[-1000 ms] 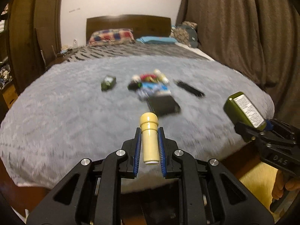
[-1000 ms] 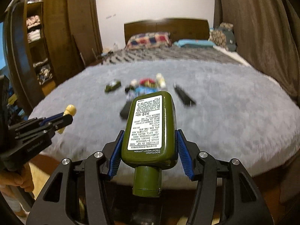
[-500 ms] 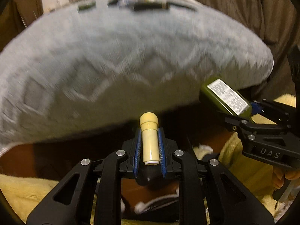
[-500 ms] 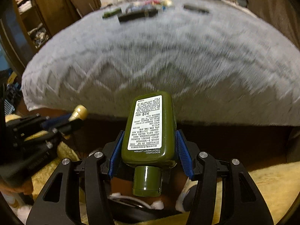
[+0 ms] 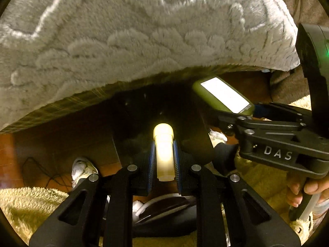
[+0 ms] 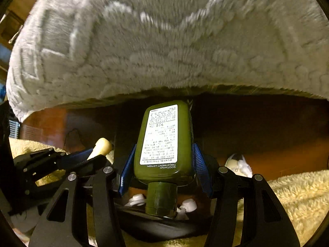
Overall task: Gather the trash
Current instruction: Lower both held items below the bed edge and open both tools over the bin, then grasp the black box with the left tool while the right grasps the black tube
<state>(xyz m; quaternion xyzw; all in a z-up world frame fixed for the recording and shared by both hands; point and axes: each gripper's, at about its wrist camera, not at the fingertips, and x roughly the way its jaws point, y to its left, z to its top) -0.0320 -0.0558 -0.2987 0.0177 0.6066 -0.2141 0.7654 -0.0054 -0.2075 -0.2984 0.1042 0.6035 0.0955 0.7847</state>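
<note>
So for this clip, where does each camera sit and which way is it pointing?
Left wrist: on the left tongs, aimed down past the grey blanket edge; they grip a cream tube; right tongs and fingers show.
Right wrist: on the right tongs, same downward aim, gripping a green lotion bottle; left tongs show.
Shared: blanket, tube, bottle, yellow rug.

blanket (image 5: pixel 144 30): plush cloth | lotion btl (image 6: pixel 164 138): glossy plastic, paper label | rug (image 6: pixel 287 195): shaggy
</note>
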